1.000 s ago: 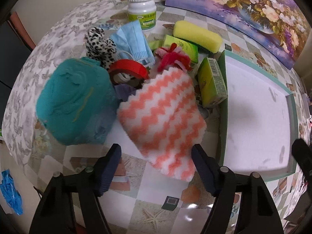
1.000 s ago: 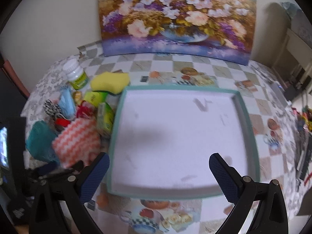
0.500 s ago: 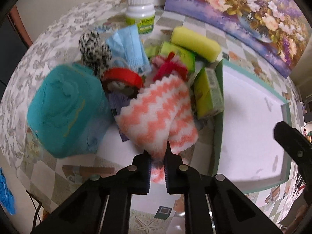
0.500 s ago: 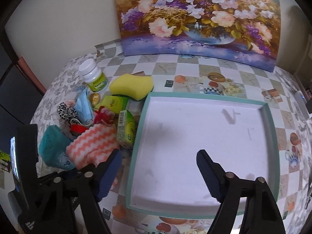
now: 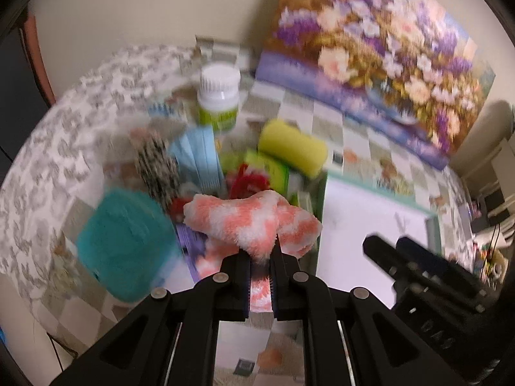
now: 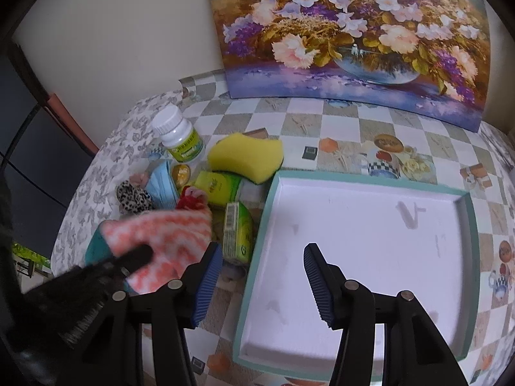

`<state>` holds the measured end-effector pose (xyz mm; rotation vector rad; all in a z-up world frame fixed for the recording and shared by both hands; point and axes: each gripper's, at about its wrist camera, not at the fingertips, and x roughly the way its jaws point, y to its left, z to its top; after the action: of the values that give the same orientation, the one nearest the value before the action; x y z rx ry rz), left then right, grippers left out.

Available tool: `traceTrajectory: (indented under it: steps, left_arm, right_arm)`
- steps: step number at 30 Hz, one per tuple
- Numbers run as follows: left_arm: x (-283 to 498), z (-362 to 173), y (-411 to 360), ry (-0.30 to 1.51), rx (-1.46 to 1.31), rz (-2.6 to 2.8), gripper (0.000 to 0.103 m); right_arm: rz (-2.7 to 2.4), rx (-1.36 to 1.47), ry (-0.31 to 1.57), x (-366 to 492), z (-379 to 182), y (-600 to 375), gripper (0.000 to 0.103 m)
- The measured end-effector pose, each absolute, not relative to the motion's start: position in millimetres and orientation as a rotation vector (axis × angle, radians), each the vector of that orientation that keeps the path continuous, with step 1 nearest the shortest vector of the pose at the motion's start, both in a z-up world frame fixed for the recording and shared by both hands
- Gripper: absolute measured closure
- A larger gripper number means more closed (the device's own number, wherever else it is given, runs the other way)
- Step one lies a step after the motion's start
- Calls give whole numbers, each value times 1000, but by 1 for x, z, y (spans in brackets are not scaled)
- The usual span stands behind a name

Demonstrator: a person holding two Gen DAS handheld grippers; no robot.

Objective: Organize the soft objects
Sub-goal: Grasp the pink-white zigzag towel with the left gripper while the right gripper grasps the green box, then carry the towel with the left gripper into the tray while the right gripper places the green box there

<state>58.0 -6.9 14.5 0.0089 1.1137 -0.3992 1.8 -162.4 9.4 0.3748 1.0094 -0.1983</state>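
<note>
Orange-and-white fleece is the story right now: the fluffy cloth is caught by one edge in the left gripper, whose jaws are pressed together on it, and it droops in a folded bundle, apparently just clear of the heap at the table's left side. Pinching an edge rather than the middle makes sense for something this floppy; it lets the cloth hang free of its neighbours.

Underneath and around it sits the pile it belongs to: a teal cloth to its left, a leopard-print scrunchie, a blue face mask, a red fuzzy bit and a yellow sponge toward the table's far edge, with a white-capped bottle standing upright behind them. Green packets lie along the tray's left rim.

The tray itself, teal-edged and white inside, sits to the right of the pile and holds nothing, so I'd judge that's where the soft things are headed and this cloth is the first.

Over its near edge hangs the right gripper, jaws half spread with nothing between them, having just been closing; likely it is ready to help the cloth.
</note>
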Motion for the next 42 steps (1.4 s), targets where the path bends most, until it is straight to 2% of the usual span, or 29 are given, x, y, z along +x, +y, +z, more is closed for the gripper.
traceTrajectory:
  steps: [8,10,15,17,27,31,42]
  left_arm:
    - [92,35,-9,1053,-53,-338,93]
    - [99,37,-11,1048,-63,-339,93]
    - [107,25,-12,1056,-68,-323,93]
    - [112,19,-9,1077,-87,-318,93]
    - [121,4,-7,1116,-98,-328,93]
    - [122,2,-7,1128,-106,-336,93]
    - [125,5,-2,1127,-130,-350,93]
  right_arm:
    - [-184,365,1077,22,-13,-163,47]
    - [-157,356,1098,29,-21,-156,52]
    - [-115,337,1126,42,-35,-144,54]
    - [-97,336,1135,47,-39,-139,62]
    - [-94,321,1169,66,-56,-123,67]
    - [-117,319,1188,68,-65,-122,74]
    - [-123,344,1170,65,-61,-127,79]
